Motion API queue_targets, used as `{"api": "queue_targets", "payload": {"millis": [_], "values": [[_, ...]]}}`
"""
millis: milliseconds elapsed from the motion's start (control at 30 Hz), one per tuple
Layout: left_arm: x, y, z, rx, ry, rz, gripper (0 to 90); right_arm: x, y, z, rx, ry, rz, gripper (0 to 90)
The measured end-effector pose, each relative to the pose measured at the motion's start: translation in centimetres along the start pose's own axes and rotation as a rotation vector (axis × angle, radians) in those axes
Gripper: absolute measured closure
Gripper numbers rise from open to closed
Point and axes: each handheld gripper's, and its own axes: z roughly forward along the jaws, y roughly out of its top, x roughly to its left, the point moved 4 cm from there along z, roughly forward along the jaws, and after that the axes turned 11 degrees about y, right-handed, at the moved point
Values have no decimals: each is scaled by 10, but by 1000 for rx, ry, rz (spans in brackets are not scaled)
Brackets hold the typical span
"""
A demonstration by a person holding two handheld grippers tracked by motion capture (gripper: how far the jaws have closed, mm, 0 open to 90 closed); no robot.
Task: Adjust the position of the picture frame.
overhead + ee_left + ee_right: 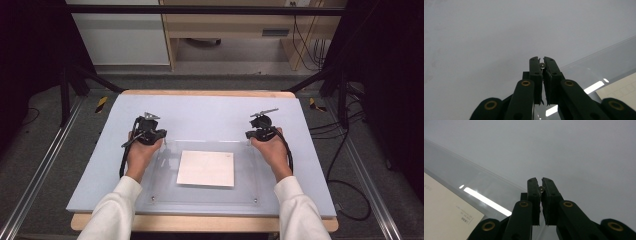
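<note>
We pinch the clear sheet [165,170] with our left gripper [159,136] and right gripper [248,135]; next we lift it off the paper [206,168] together

A pale blue mat [210,112] covers a wooden bench [200,222], whose light edge shows along the near and far sides. Grey floor [45,165] surrounds it, crossed by a metal rail [35,172] at left and another at right. Black cables [345,175] loop over the floor at right. Beyond the bench stand a white cabinet [120,35] and a wooden desk [225,22], with a black bar [200,9] across the top.
</note>
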Motion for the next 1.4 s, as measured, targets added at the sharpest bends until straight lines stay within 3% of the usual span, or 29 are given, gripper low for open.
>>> {"api": "queue_targets", "payload": {"millis": [367, 800, 867, 967, 1067, 1133, 1333, 1400], "values": [[3, 7, 4, 49, -22, -15, 852, -6, 5, 1, 20, 50, 41, 848], [3, 10, 5, 71, -21, -20, 852, -5, 2, 1, -10, 40, 1, 842], [3, 10, 5, 72, -19, -17, 852, -5, 2, 0, -22, 18, -22, 800], [3, 9, 5, 71, -18, -14, 853, -1, 1, -7, -64, 24, -42, 718], [3, 9, 5, 72, -14, -12, 852, 3, -3, -16, -81, -29, -114, 626], [3, 9, 5, 73, -14, -13, 852, 7, -7, -26, -111, -35, -123, 566], [3, 9, 5, 74, -14, -9, 852, 28, -34, -59, -196, -60, -239, 339], [3, 9, 5, 76, -12, -9, 852, 36, -49, -69, -222, -60, -257, 250]]}}
